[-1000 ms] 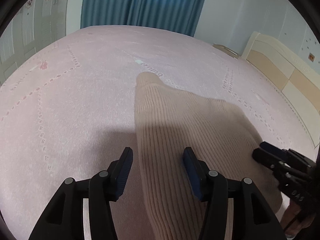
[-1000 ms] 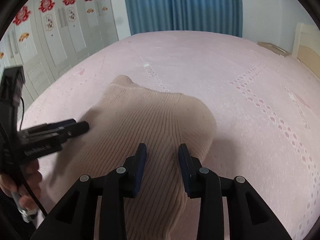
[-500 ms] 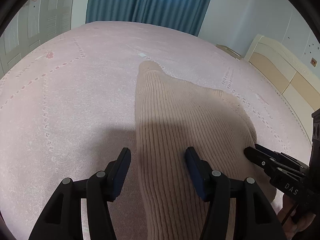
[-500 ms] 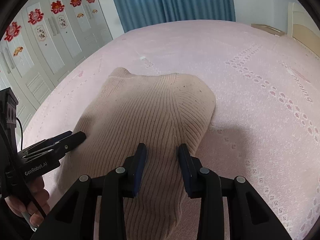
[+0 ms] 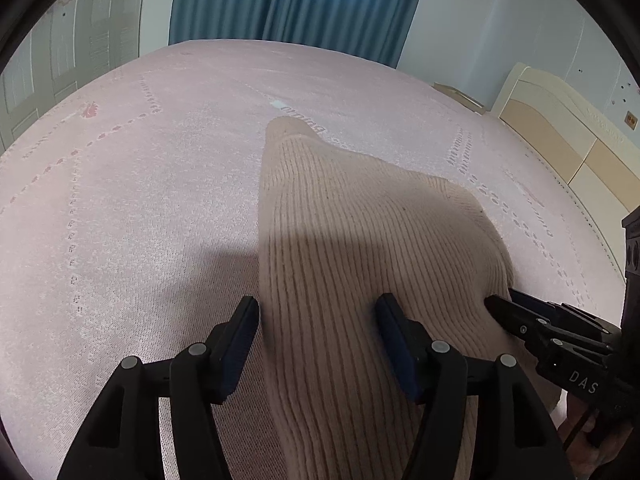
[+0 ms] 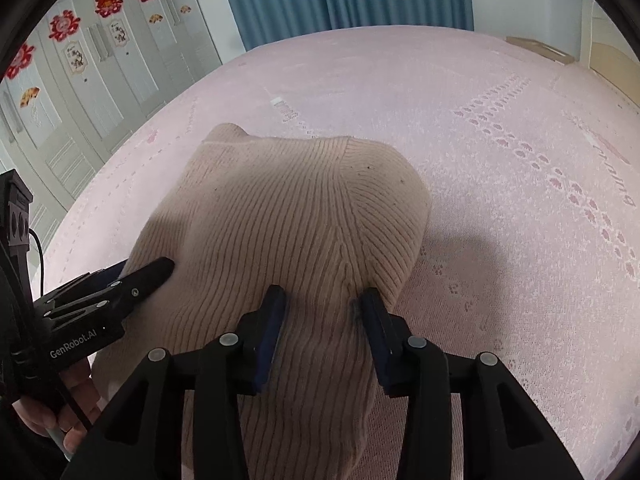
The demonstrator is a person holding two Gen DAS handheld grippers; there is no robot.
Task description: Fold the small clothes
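A beige ribbed knit garment lies on the pink bedspread, also in the right wrist view. My left gripper is open, its jaws straddling the garment's left near part just above the fabric. It shows from the side in the right wrist view at the garment's left edge. My right gripper is open with a narrower gap, over the garment's right near part, knit bunched between its jaws. It shows in the left wrist view at the garment's right edge.
The pink bedspread stretches wide around the garment. Blue curtains hang beyond the bed. A cream headboard stands at the right, white wardrobe doors with red decorations at the left.
Both grippers have come closer to the garment and lower. The left jaws stay wide, the right jaws stay narrowly open. The garment's shape is about the same.
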